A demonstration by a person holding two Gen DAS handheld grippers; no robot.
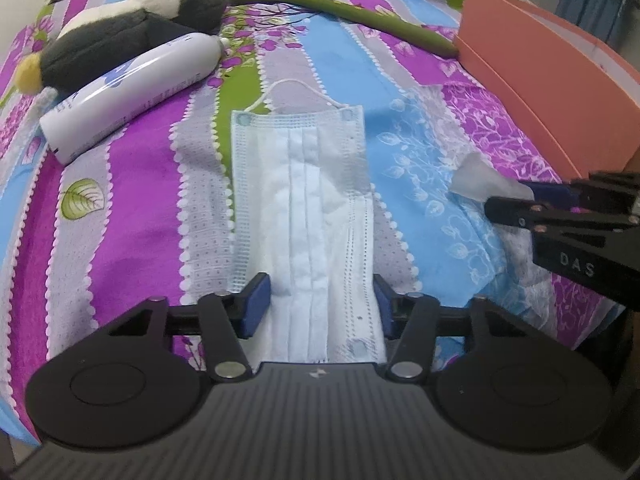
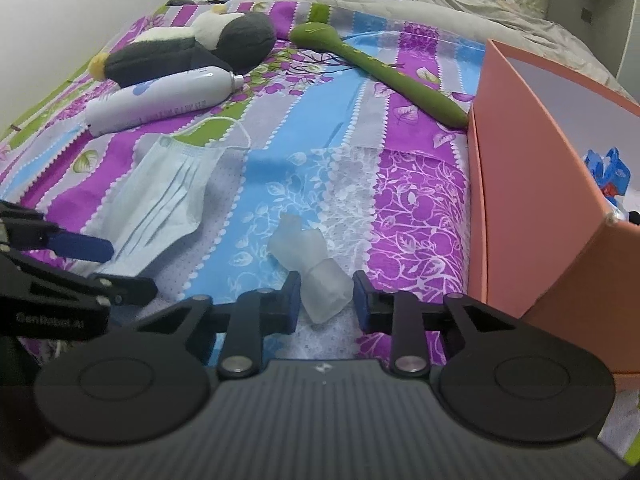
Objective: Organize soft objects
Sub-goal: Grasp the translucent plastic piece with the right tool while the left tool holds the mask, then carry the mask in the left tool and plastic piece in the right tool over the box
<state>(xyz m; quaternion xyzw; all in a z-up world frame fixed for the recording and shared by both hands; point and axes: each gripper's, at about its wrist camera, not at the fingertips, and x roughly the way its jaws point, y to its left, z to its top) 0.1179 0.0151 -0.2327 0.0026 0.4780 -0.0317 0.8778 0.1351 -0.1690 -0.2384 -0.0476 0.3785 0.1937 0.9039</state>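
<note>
Between the left gripper's [image 1: 322, 306] pads on the striped bedsheet [image 1: 132, 208] lies a pleated face mask [image 1: 308, 200]: light, limp, best pinched at its near short edge. Long axis runs away from the gripper, ear loop at the far end. Jaws half open, flanking it; contact unclear. Right gripper [image 2: 326, 300] jaws narrow, straddling a frosted soft piece [image 2: 316, 268], squashy-looking, grip unconfirmed. Pink box [image 2: 532, 184] stands right.

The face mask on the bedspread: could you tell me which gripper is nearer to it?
Left. The left gripper straddles the near end of the face mask, one finger on each side. The right gripper sits off to the mask's side, around a translucent soft piece.
</note>
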